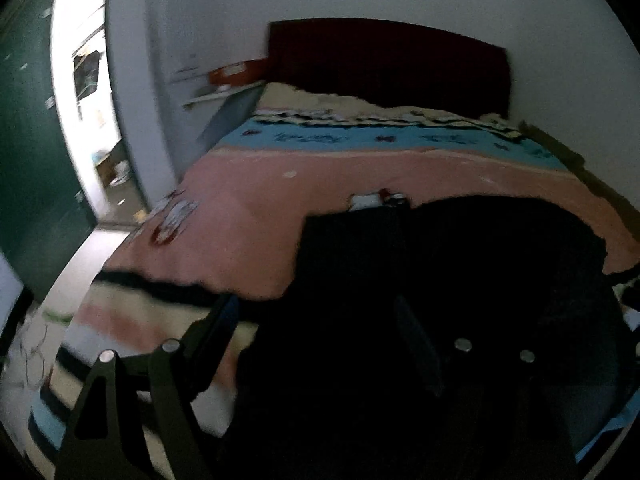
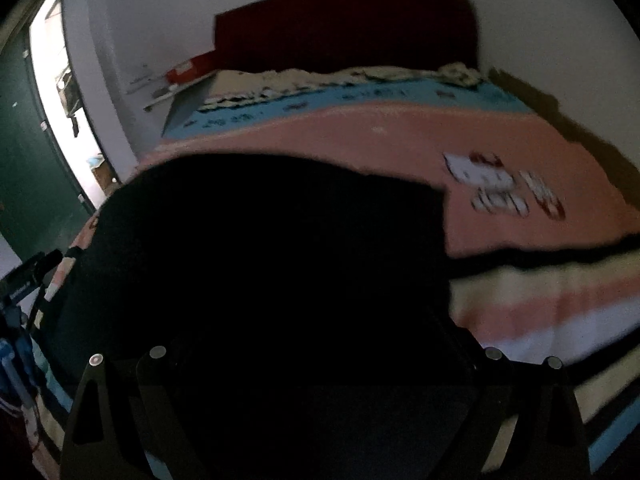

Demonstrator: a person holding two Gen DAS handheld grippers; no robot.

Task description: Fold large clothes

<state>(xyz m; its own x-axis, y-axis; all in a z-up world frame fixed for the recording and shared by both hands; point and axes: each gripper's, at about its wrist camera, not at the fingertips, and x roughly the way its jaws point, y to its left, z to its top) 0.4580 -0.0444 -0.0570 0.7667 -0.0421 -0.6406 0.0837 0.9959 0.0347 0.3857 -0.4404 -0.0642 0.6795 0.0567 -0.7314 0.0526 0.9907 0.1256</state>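
Observation:
A large black garment (image 1: 460, 264) lies spread on the pink bedspread (image 1: 256, 204) near the bed's foot. In the left wrist view my left gripper (image 1: 320, 320) is open just above the garment's left edge. Its left finger (image 1: 222, 320) is over the striped blanket border and its right finger (image 1: 416, 344) is over the black cloth. In the right wrist view the same garment (image 2: 280, 232) fills the middle. My right gripper (image 2: 320, 320) hangs over it with its linkages spread wide, so it is open. Its fingertips are lost against the dark cloth.
The bed has a dark red headboard (image 1: 384, 60) against a white wall and a blue stripe (image 1: 360, 138) near the pillows. A green door (image 1: 28, 160) stands open on the left onto a bright room. A tripod (image 2: 20, 292) stands at the bed's left side.

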